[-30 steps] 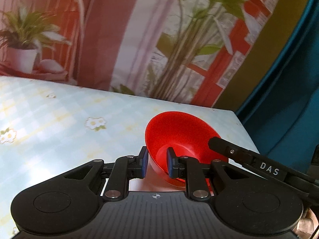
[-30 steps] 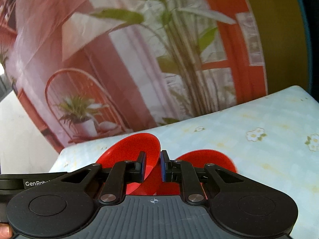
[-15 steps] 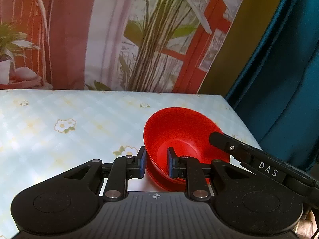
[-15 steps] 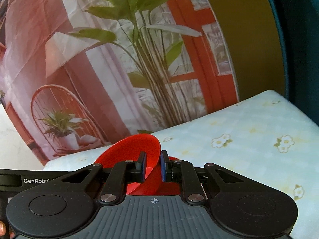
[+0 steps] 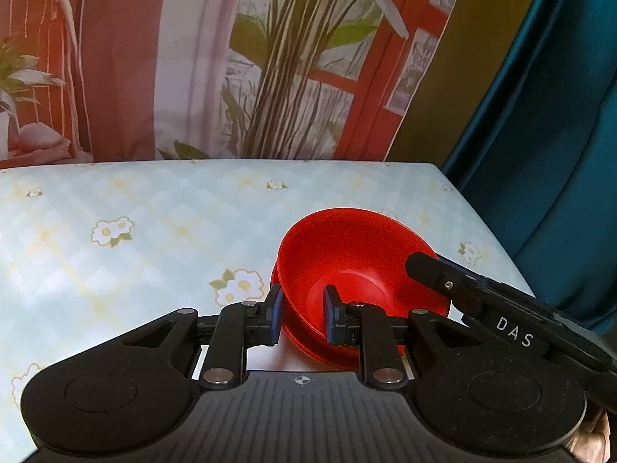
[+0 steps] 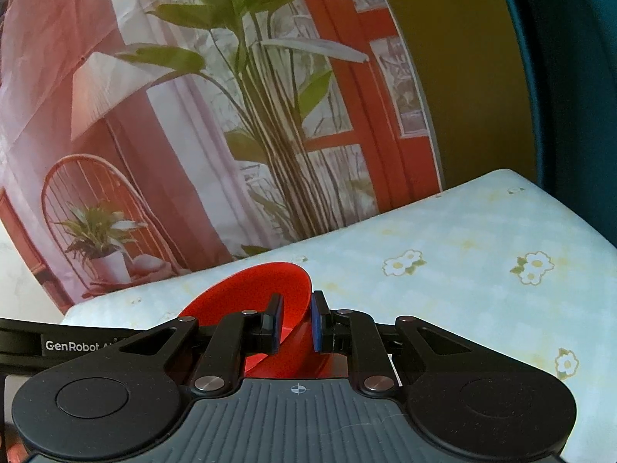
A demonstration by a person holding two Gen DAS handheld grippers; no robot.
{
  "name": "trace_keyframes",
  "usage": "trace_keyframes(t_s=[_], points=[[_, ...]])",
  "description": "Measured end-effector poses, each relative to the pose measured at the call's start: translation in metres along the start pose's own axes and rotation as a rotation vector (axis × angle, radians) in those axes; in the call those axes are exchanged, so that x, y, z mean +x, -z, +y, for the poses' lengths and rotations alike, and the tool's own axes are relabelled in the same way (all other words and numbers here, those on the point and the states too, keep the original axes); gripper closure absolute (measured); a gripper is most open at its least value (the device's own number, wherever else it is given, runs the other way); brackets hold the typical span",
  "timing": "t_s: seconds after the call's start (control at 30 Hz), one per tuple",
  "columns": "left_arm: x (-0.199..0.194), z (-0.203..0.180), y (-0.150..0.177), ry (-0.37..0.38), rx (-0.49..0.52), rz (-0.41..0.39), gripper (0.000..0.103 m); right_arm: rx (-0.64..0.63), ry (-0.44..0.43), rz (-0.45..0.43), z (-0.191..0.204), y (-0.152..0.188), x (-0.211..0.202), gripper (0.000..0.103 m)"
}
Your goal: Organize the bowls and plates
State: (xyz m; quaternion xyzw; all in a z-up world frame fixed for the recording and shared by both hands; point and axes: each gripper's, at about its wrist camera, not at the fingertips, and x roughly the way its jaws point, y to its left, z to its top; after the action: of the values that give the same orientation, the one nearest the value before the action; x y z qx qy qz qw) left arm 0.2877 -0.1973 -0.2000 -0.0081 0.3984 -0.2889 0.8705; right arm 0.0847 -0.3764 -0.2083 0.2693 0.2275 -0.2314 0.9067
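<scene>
A red bowl (image 5: 358,262) hangs low over the flowered tablecloth (image 5: 154,231), held from two sides. My left gripper (image 5: 302,318) is shut on its near-left wall, one blue pad outside and one inside. The right gripper's finger (image 5: 443,281) clamps the bowl's right rim. Seen from the right wrist, the same bowl (image 6: 250,289) is tilted, and my right gripper (image 6: 296,322) is shut on its rim. The rim of a second red dish (image 5: 297,341) shows directly under the bowl; whether they touch I cannot tell.
The table's right edge (image 5: 489,227) runs close to the bowl, with a teal curtain (image 5: 540,154) beyond it. A printed backdrop of plants and a chair (image 6: 193,135) stands behind the far edge. The left gripper's body (image 6: 69,345) crosses the lower left of the right wrist view.
Both grippers have sunk and shifted with the bowl still held. The second red dish, earlier visible beside the bowl in the right wrist view, now lies under it.
</scene>
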Motion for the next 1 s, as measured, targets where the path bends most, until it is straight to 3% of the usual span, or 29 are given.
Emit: trace_keyframes(t_s=[1.0], points=[[0.002, 0.005, 0.000, 0.008, -0.019, 0.013, 0.078, -0.050, 0.048, 0.011, 0.010, 0.013, 0.004, 0.081]])
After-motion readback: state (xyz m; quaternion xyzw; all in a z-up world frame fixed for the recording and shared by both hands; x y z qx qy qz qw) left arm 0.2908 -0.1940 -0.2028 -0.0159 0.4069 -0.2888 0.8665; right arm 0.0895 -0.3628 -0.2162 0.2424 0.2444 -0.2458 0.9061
